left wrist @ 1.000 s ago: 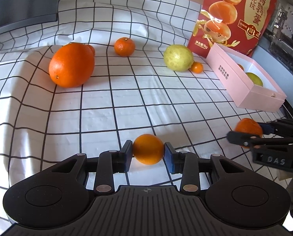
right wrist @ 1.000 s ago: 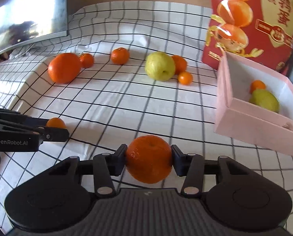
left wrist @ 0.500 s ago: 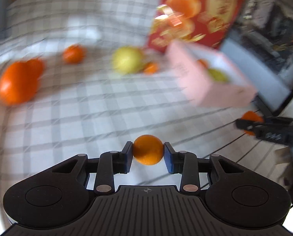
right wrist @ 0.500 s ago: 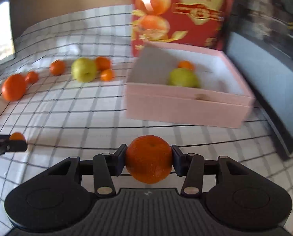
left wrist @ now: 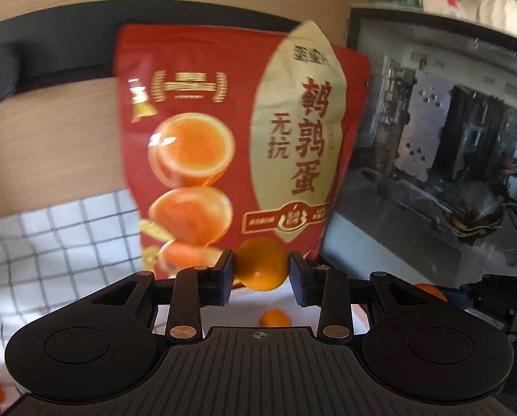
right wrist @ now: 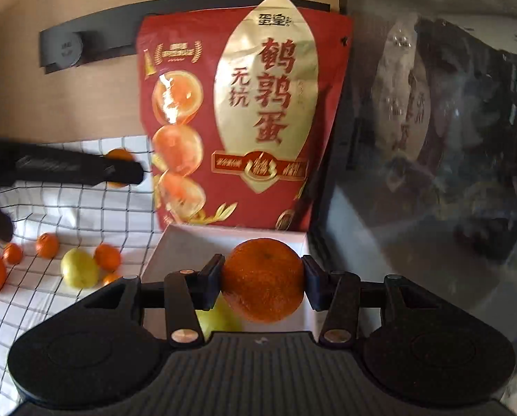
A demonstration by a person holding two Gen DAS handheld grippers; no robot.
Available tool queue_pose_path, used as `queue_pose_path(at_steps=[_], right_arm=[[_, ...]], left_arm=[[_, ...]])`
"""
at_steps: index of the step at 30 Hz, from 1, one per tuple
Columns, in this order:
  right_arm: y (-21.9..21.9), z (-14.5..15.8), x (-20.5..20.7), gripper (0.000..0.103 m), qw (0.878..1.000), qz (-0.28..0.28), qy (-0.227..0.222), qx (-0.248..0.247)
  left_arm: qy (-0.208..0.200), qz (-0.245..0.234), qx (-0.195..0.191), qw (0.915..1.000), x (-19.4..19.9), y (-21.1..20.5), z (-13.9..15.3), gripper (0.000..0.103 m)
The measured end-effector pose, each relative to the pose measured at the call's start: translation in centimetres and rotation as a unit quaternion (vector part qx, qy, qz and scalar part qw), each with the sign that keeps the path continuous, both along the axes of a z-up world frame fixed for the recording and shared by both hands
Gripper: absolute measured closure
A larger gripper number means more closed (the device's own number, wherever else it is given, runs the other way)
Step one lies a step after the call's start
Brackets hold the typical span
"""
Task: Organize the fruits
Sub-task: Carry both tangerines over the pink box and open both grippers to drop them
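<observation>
My left gripper [left wrist: 261, 274] is shut on a small orange [left wrist: 262, 263] and holds it above the pink box [left wrist: 244, 308], where a small tangerine [left wrist: 275, 318] lies. My right gripper [right wrist: 262, 282] is shut on a larger mandarin [right wrist: 263, 280] above the same pink box [right wrist: 189, 239], over a yellow-green fruit [right wrist: 220, 319] inside it. The left gripper also shows in the right wrist view [right wrist: 119, 171], still gripping its orange [right wrist: 119, 156]. The right gripper also shows in the left wrist view [left wrist: 466, 287].
A red snack bag [right wrist: 241, 114] stands behind the box. A dark glass computer case [right wrist: 432, 138] is at the right. On the checked cloth [right wrist: 67, 215] at the left lie a yellow pear [right wrist: 79, 272] and several small tangerines [right wrist: 107, 257].
Both grippers have swung right and risen from the cloth to above the pink box, each still holding its fruit. The views now face the red bag.
</observation>
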State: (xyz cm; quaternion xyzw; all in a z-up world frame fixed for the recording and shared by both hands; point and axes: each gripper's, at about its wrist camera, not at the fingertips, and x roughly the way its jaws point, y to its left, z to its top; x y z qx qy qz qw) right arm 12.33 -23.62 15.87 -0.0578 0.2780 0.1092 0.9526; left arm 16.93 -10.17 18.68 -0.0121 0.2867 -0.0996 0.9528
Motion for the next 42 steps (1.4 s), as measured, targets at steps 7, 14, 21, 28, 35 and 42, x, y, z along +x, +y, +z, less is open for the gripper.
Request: queue_pose_path(at_steps=[7,14,21,28,35,42], right_arm=[[-0.5,-2.5,3.7,0.056,0.999,0.019,0.049,-0.010],[-0.2,-5.7,6.2,0.056,0.994,0.036,0.099,0.009],[-1.1,-6.6,6.1,0.039,0.993,0.030,0.104,0.045],[0.0,-6.4,1.9,0.036,0.997,0.045,0.062,0.013],[6.0,-5.7,-1.6,0.029,0.993,0.109,0.035,-0.038],[16.0,-6.2,-1.2,0.029,0.980,0.184,0.063,-0.031]], left_arm=[[0.039,0.004,0.035,0.9986,3.2,-1.5,-2.2,0.065],[0.153,-0.008,-0.072,0.9856,6.6,0.5,-5.8,0.064],[0.126,0.015,-0.125,0.9839,4.7,4.0,-7.5,0.064],[0.112,0.087,-0.145,0.9792,-4.3,9.9,-9.1,0.064],[0.133,0.237,-0.182,0.9449,-15.4,20.2,-12.6,0.064],[0.107,0.305,-0.110,0.9398,-22.4,25.1,-11.6,0.064]])
